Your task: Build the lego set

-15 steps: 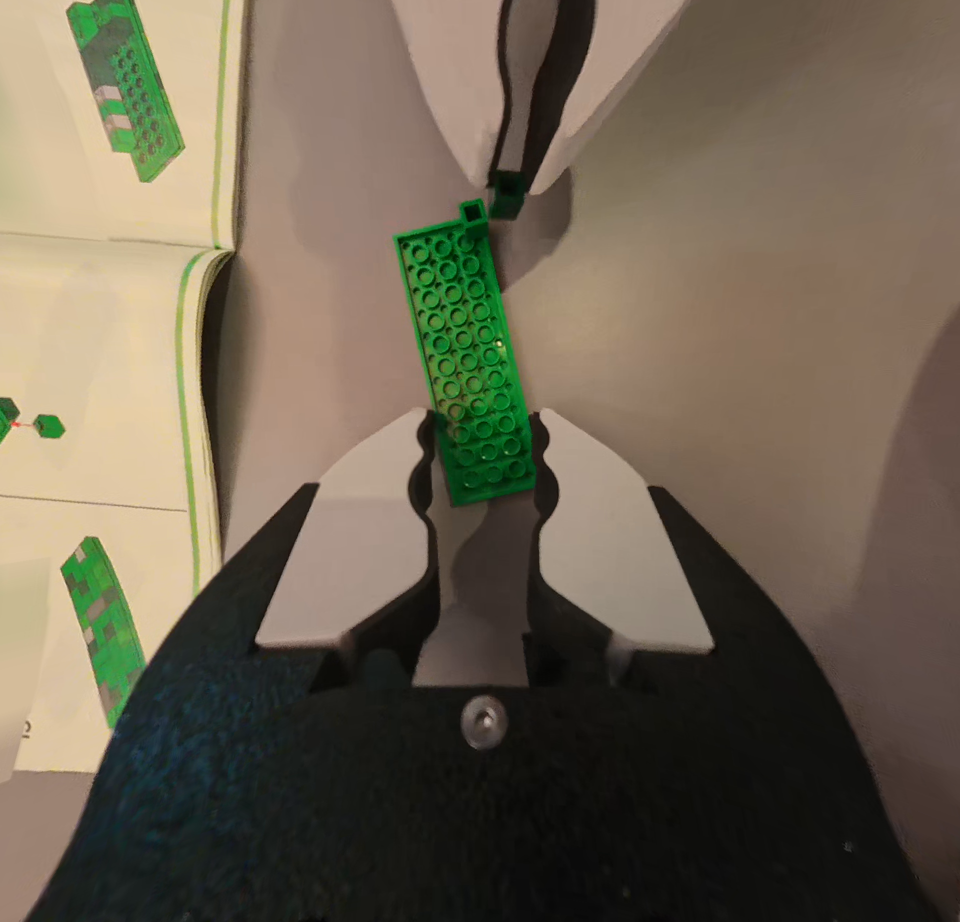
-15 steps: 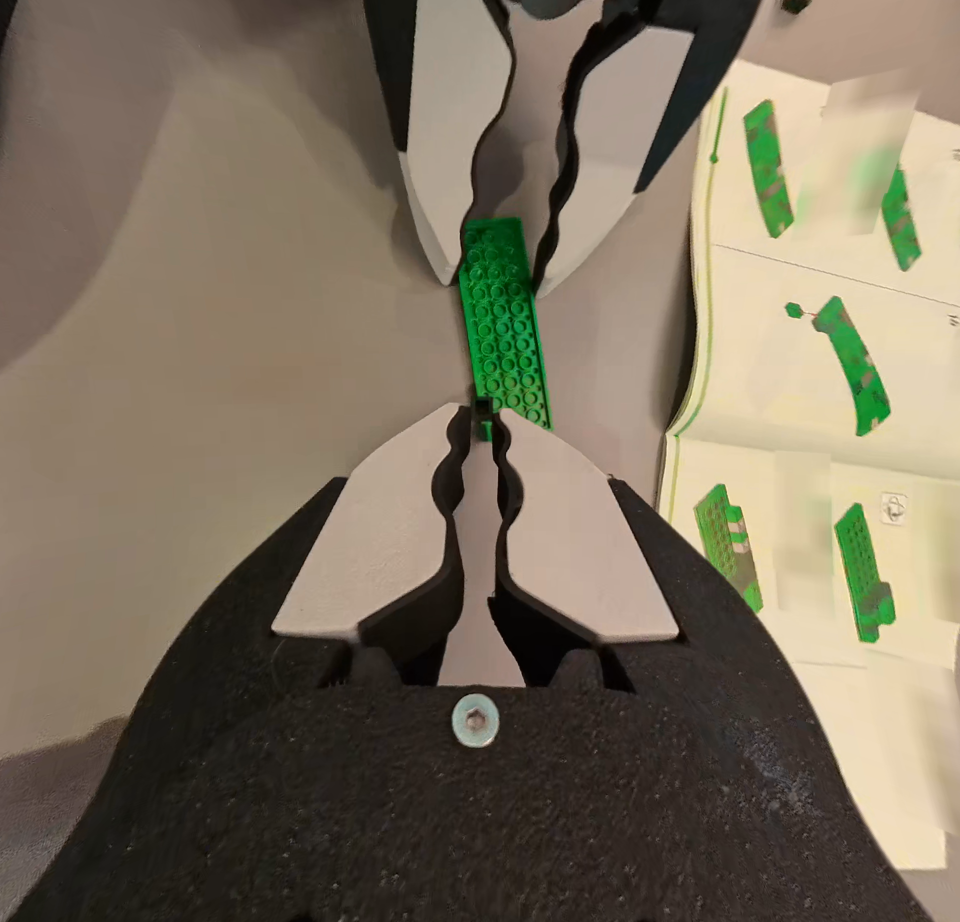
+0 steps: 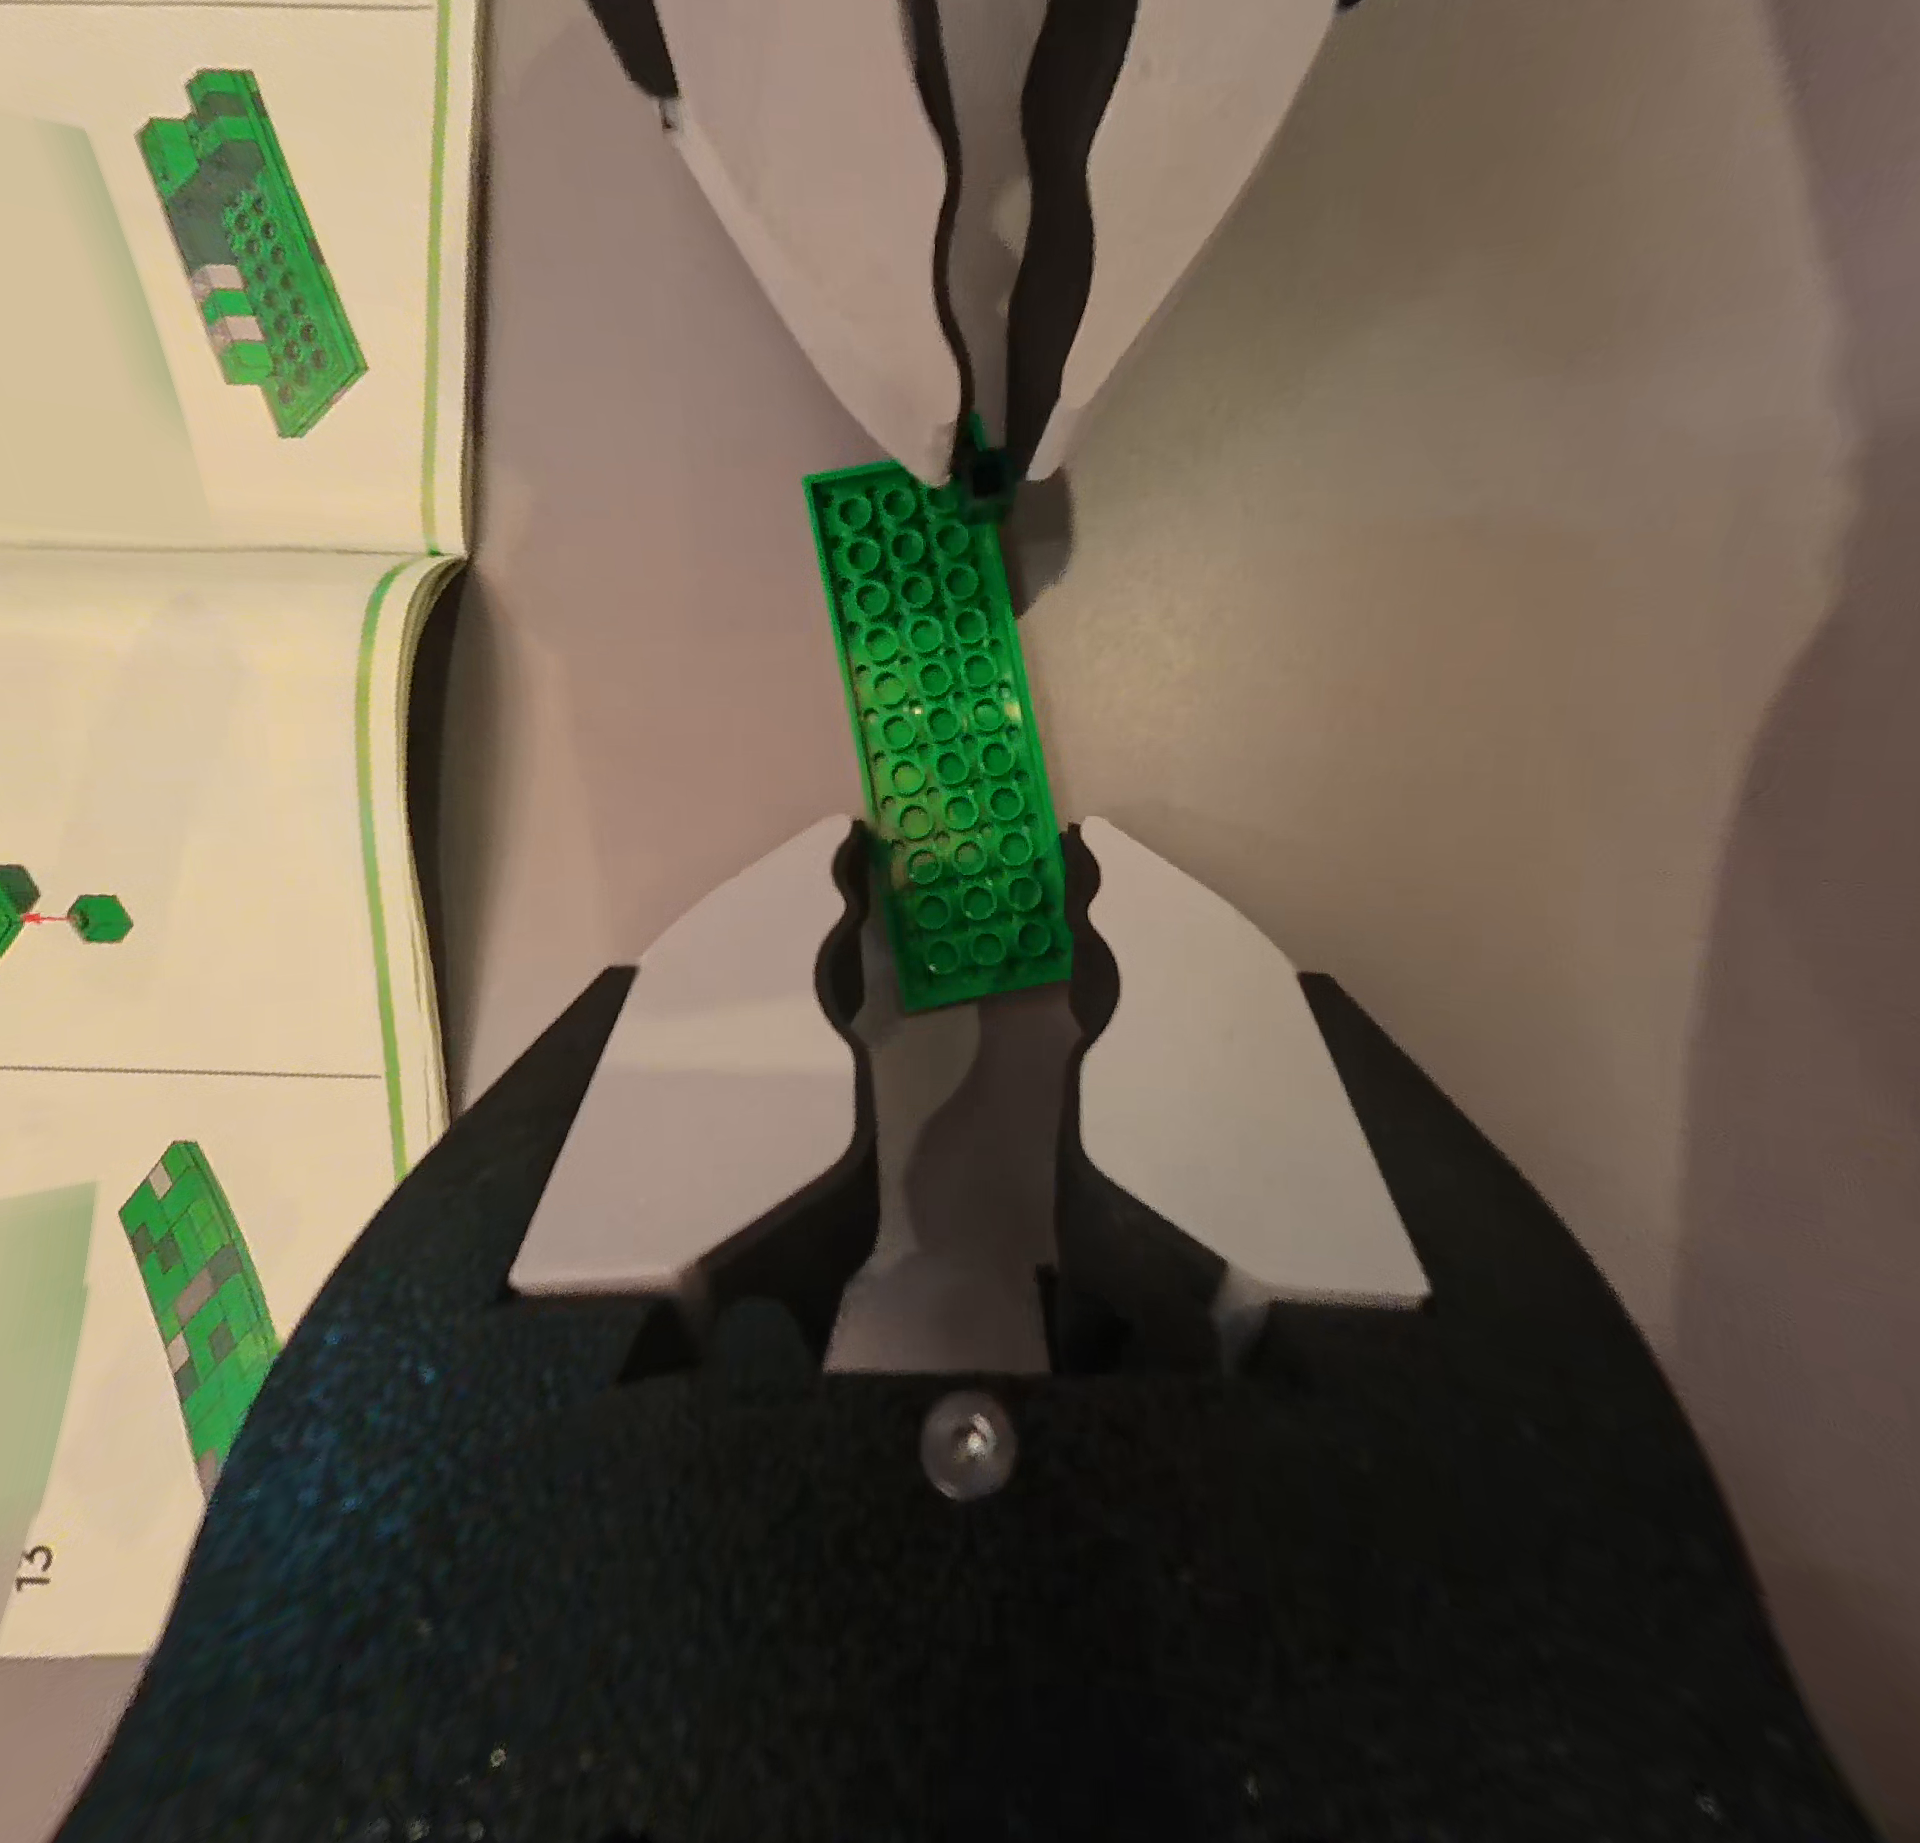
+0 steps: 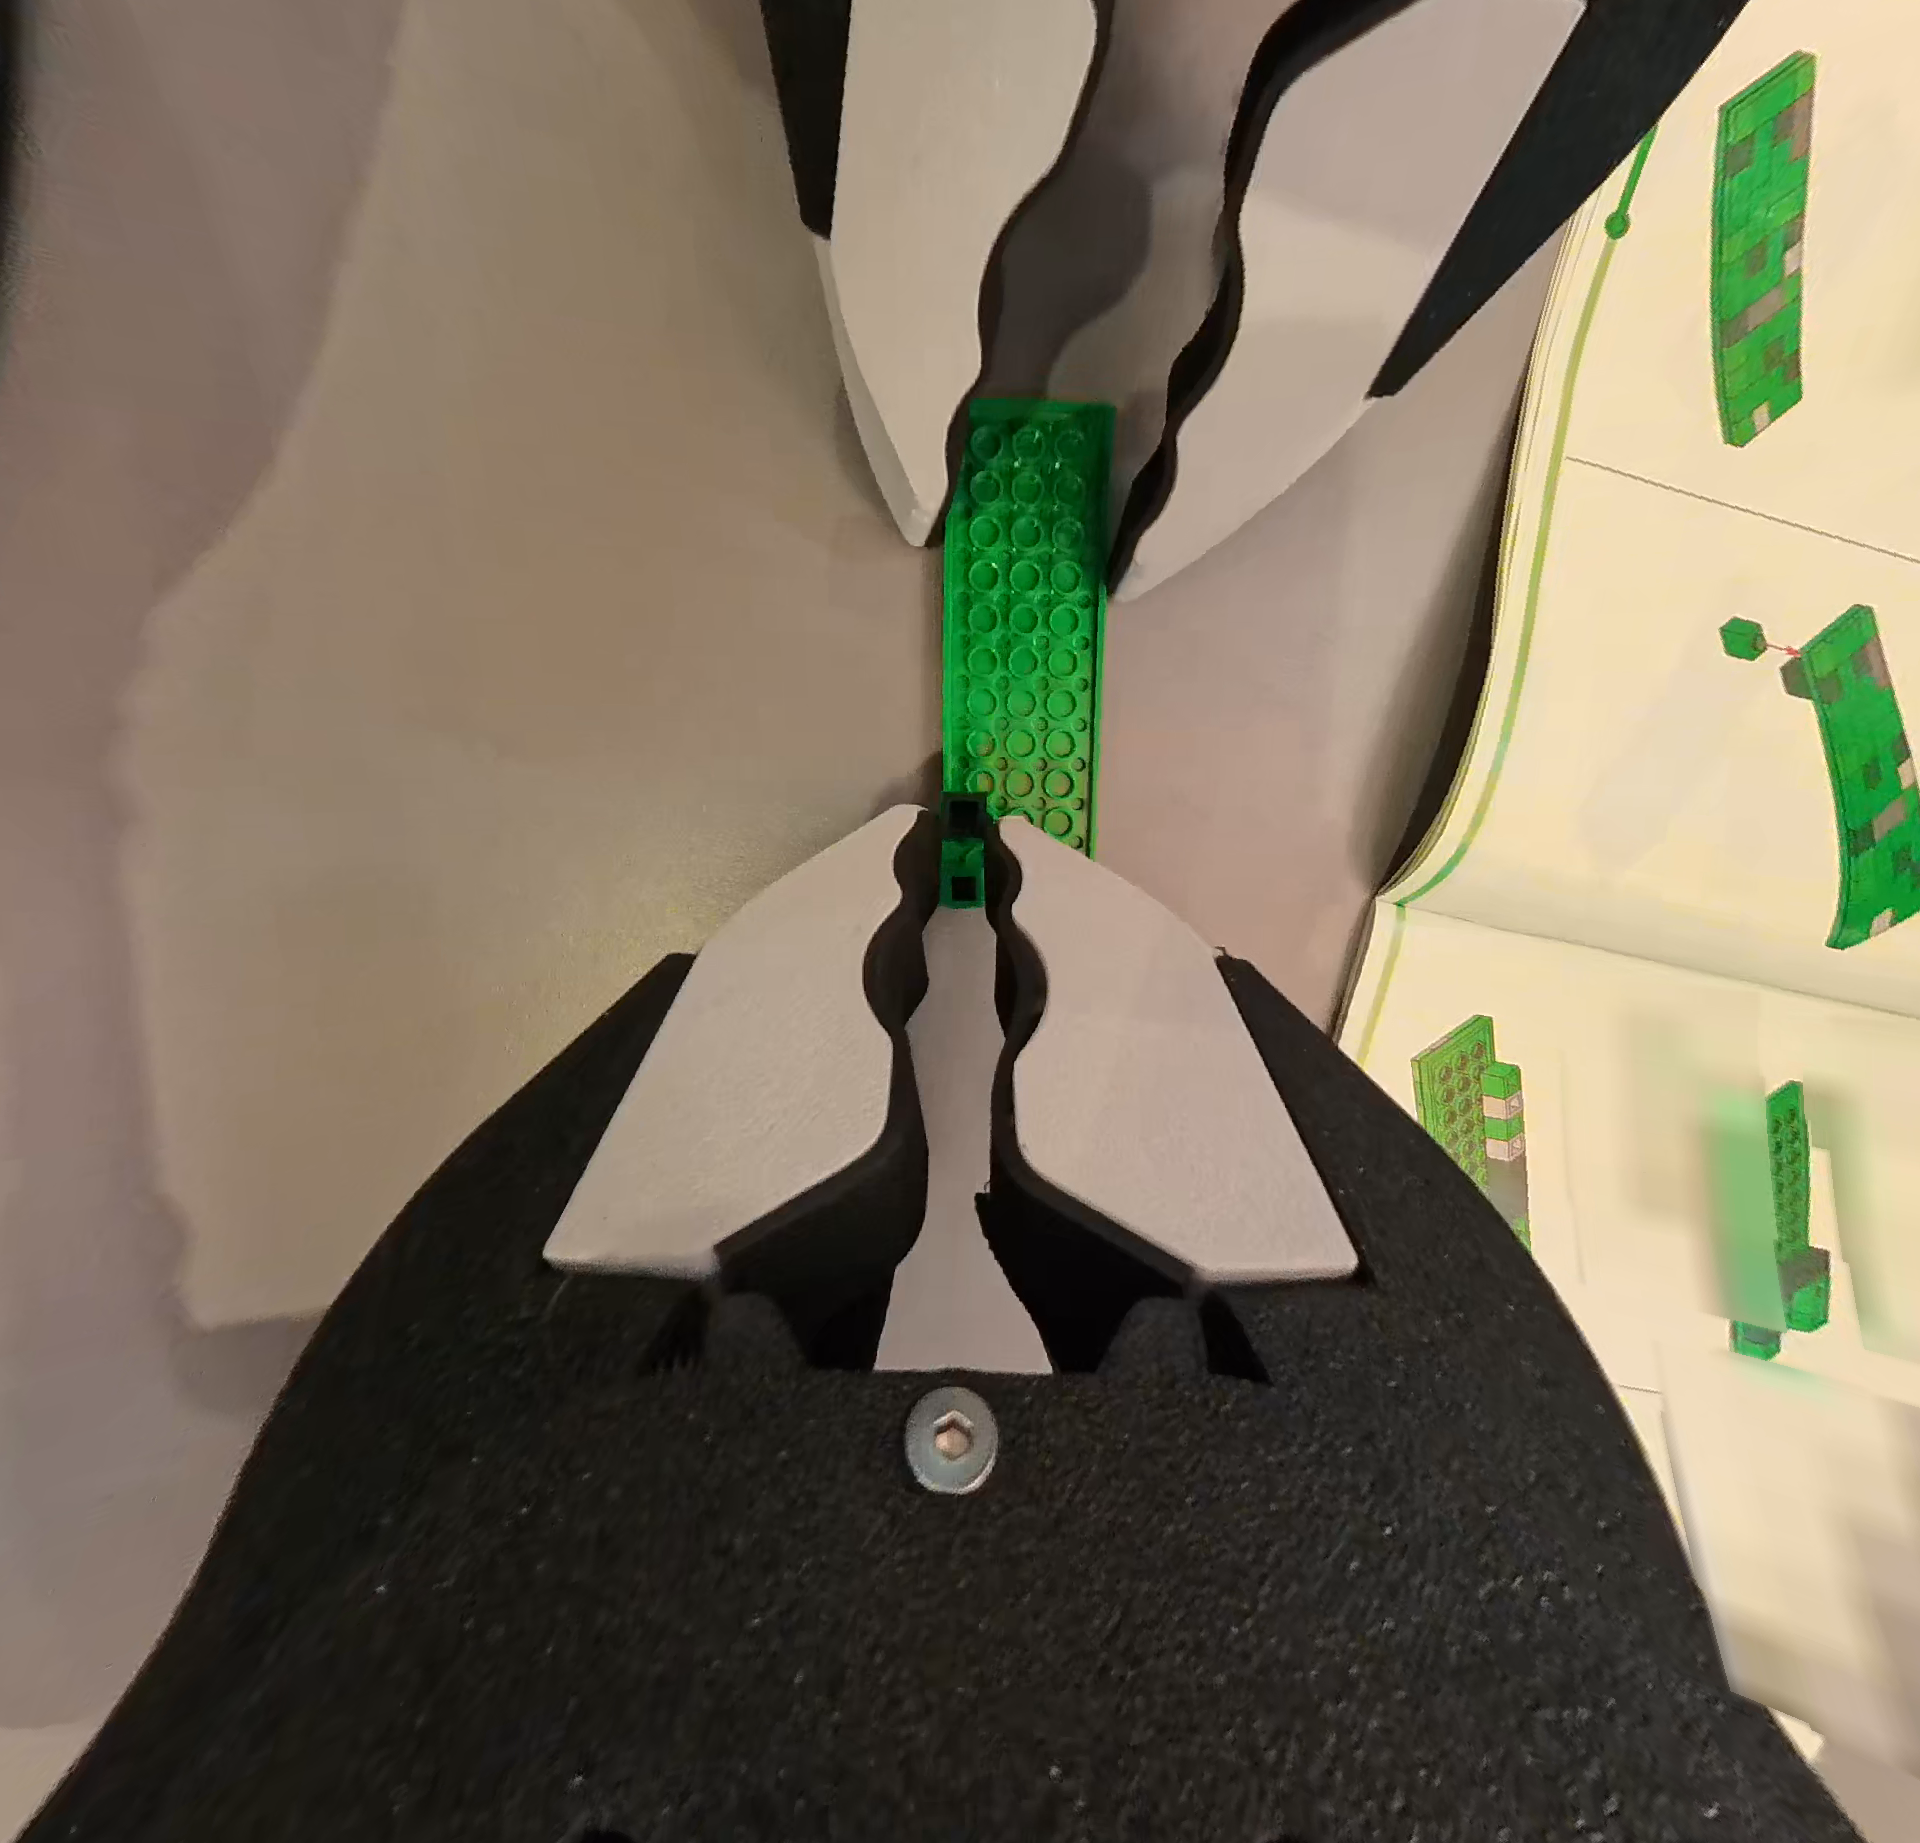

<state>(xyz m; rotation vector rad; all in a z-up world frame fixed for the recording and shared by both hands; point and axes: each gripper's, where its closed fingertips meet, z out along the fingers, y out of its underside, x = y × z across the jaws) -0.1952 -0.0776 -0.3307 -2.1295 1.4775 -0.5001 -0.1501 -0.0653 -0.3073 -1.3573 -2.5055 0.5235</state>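
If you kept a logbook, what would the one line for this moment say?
left gripper: shut on green plate | right gripper: shut on small green brick, at plate's far corner | instruction booklet: open beside

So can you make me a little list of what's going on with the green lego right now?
big piece: green lego plate, underside up, lying flat on the grey table
left gripper: jaws on either side of the plate's near end
right gripper: shut on small green brick
small brick position: at the plate's far corner
instruction booklet: open beside the plate
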